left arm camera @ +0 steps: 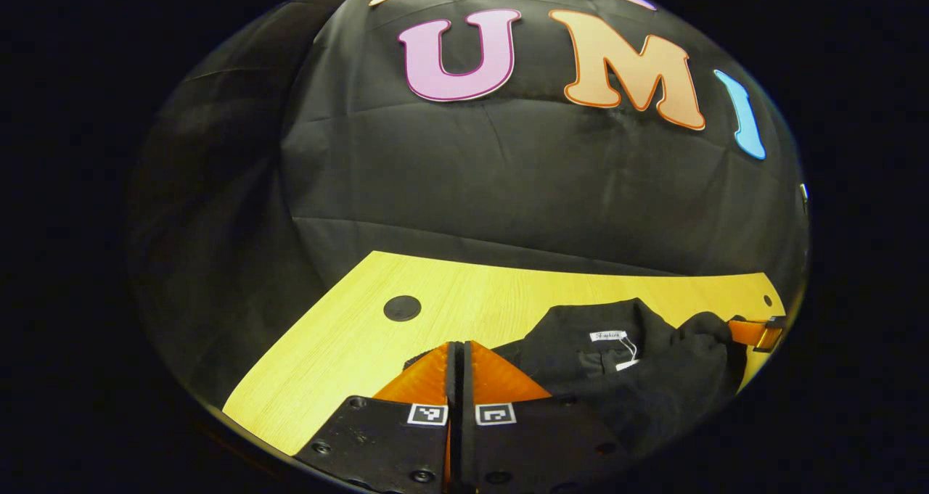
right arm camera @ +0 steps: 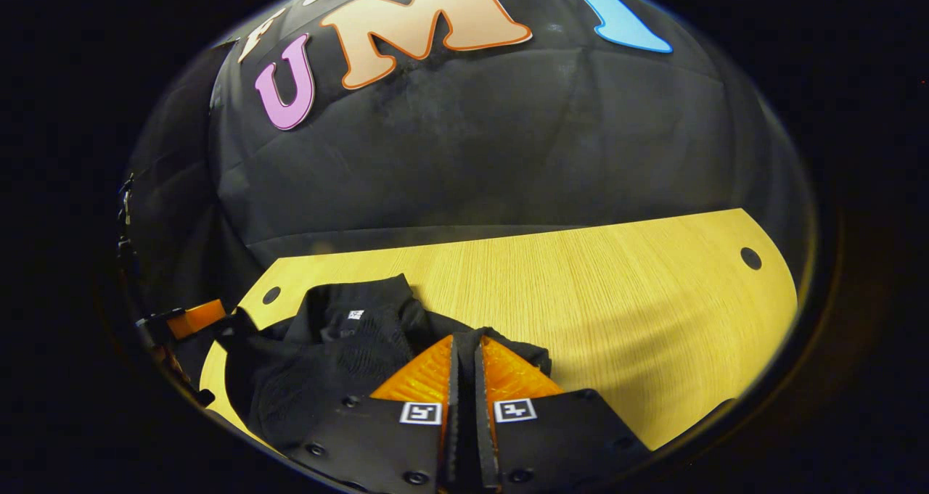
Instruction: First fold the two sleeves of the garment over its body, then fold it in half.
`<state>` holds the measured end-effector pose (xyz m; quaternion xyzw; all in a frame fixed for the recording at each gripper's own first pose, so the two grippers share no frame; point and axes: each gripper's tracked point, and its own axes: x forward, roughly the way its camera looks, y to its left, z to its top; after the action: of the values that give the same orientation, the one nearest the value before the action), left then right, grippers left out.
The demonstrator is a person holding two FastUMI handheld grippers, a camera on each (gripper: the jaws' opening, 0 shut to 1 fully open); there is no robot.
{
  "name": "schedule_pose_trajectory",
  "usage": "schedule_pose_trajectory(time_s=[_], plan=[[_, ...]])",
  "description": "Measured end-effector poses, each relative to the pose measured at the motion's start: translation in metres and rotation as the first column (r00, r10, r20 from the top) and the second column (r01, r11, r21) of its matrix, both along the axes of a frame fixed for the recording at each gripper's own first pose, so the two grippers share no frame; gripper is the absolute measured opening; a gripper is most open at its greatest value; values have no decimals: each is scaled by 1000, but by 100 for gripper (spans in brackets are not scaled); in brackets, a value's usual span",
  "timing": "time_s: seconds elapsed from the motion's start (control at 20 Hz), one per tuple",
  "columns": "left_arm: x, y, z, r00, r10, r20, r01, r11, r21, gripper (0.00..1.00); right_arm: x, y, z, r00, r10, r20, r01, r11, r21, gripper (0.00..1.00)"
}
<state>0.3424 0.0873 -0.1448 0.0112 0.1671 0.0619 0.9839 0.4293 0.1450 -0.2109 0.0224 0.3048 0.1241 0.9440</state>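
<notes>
A black garment [left arm camera: 646,367] lies bunched on the yellow wooden table [left arm camera: 464,298], a white label [left arm camera: 608,336] showing at its collar. My left gripper [left arm camera: 459,347] has its fingers pressed together on the garment's near edge, which shows as dark cloth right at the tips. The right gripper [left arm camera: 755,332] appears at the far right with cloth bunched at its tip. In the right gripper view the garment [right arm camera: 334,356] spreads to the left, and my right gripper [right arm camera: 464,340] is shut on a fold of black cloth. The left gripper [right arm camera: 192,318] shows at the garment's far left edge.
A round dark hole [left arm camera: 402,307] sits in the tabletop to the left of the garment. Two more holes [right arm camera: 750,258] [right arm camera: 271,294] mark the table's corners. Bare wood [right arm camera: 617,313] stretches to the right of the garment. The black booth wall stands close behind the table.
</notes>
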Motion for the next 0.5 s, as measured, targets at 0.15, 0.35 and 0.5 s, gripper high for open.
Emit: schedule_pose_trajectory(time_s=[0.15,0.35,0.5], plan=[[-3,-5,12,1000,-3,27,4,1000,-24,24,-1,-4,5,1000,-3,10,3,1000,-11,15],[-11,1,21,999,20,35,-20,1000,-4,88,-9,-14,17,1000,-14,23,14,999,-33,79],[-21,2,33,998,33,53,-32,999,-15,88,-17,-22,29,999,-22,47,24,998,-55,96]])
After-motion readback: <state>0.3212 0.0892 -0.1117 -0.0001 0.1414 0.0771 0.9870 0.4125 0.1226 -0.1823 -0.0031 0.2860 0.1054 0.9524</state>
